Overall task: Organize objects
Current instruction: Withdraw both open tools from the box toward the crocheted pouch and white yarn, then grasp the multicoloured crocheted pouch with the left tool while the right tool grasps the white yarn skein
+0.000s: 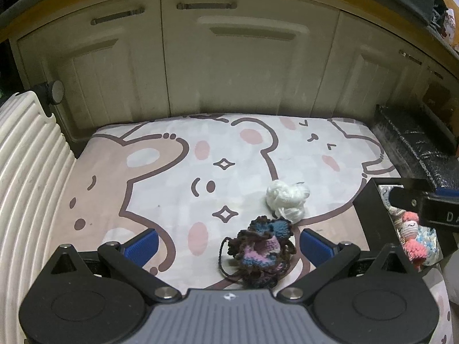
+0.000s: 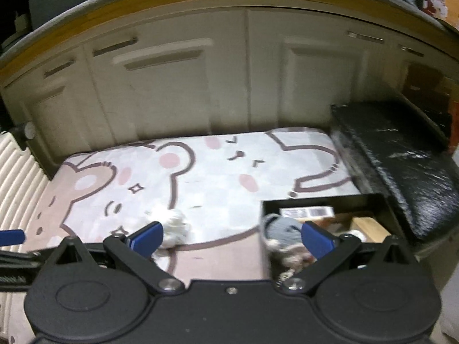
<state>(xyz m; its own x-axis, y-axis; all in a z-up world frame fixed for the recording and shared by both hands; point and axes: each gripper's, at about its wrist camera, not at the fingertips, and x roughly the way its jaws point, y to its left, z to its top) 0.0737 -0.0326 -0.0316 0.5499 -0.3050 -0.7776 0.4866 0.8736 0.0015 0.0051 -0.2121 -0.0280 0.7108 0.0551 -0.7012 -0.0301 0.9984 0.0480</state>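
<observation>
- Lying between the wide-open, empty left hand-held gripper [image 1: 228, 245] fingers: crochet piece [image 1: 262, 250], soft, light; best pinched mid-bulk.
- Sitting just beyond: white yarn [image 1: 287, 199].
- Hovering beside box [image 2: 321, 197]: right hand-held gripper [image 2: 231, 239], spread, empty.

Wide-open left gripper [image 1: 228, 245] at bottom centre, straddling a brown-blue-pink crochet piece [image 1: 262, 253]; white yarn ball [image 1: 287, 202] just above it; black box [image 1: 370, 215] at right, crochet dolls [image 1: 411, 238] inside.

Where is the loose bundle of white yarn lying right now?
In the left wrist view the loose bundle of white yarn lies on the cartoon bear mat, just beyond the multicoloured crochet piece and left of the black box.
</observation>
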